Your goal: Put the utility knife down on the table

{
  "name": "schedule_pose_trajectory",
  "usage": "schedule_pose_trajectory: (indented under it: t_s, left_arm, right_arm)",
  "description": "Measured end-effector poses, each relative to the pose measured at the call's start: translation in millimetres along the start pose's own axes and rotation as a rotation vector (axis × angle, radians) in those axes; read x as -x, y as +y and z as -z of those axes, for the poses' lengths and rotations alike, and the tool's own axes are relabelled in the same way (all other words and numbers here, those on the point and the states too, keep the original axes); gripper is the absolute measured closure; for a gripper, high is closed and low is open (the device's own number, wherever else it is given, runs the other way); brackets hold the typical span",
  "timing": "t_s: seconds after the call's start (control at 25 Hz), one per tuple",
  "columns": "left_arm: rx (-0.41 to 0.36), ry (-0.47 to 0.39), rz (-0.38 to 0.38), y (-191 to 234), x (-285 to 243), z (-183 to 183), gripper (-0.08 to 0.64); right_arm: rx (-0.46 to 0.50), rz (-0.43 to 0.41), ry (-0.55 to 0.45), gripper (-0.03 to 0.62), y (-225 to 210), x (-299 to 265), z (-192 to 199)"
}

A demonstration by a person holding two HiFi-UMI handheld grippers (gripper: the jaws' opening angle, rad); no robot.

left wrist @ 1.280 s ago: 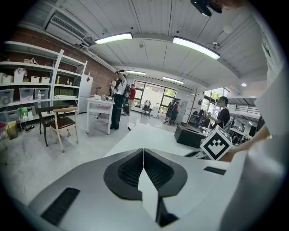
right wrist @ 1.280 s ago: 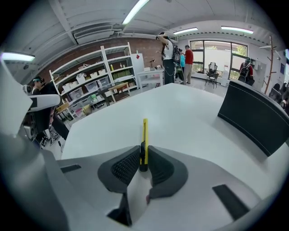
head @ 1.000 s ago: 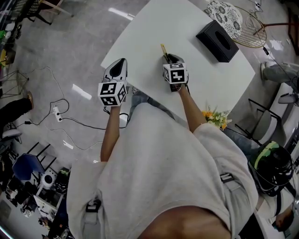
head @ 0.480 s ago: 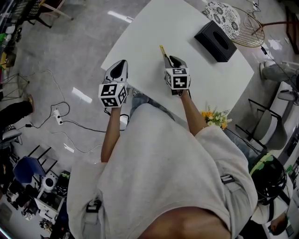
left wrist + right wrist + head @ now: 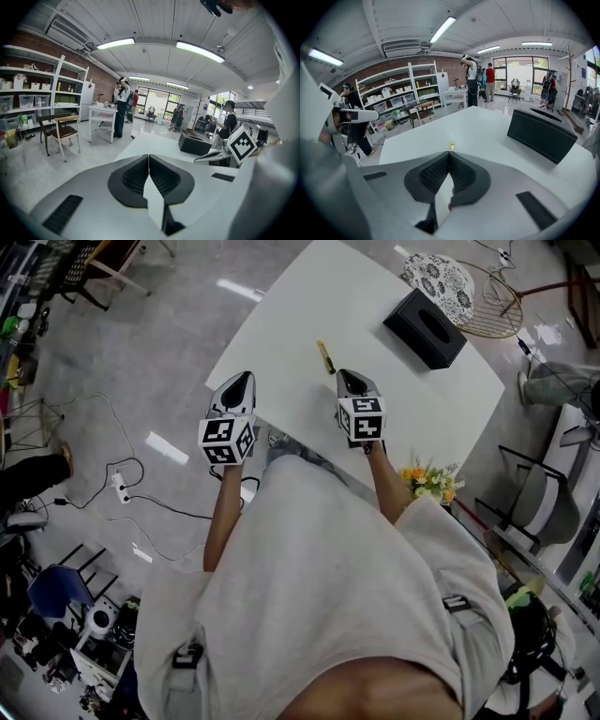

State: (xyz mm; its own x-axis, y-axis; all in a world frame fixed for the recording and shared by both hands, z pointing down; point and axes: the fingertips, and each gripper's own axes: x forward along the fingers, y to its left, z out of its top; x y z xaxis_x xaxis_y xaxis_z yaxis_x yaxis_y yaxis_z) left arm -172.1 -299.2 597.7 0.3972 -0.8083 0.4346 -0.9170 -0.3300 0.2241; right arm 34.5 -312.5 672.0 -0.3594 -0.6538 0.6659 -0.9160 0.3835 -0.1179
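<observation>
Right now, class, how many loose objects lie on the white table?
2. The yellow utility knife lies just beyond the right tongs; the black box sits nearer the far right edge of the table. The near edge is partly hidden.

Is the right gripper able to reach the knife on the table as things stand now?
Probably yes. The knife lies on the table just ahead of the right gripper, with nothing between them. Its jaws are shut, so they would have to open first.
</observation>
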Motion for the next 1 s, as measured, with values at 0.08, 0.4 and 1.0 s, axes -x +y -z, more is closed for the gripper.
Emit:
schedule_pose_trajectory:
  t_s: [0.08,0.4,1.0]
  left_arm:
    - [-0.008,-0.01,0.002,-0.6,3.1,-5.8,0.538]
    - [-0.063,-0.081,-0.024,1.3,14.1,-43.5,0.538]
    - [-0.111,-0.21,-0.056,12.0,29.3,-101.6,0.538]
  right_arm:
    - [0.006,-0.001,-0.036,0.56,0.9,8.5,-11.7]
    - [0.047,-0.012,-0.173,0.56,-3.0,39.7,-60.7]
    - [0.074,-0.028,-0.381,0.56,12.8,78.0,-137.8]
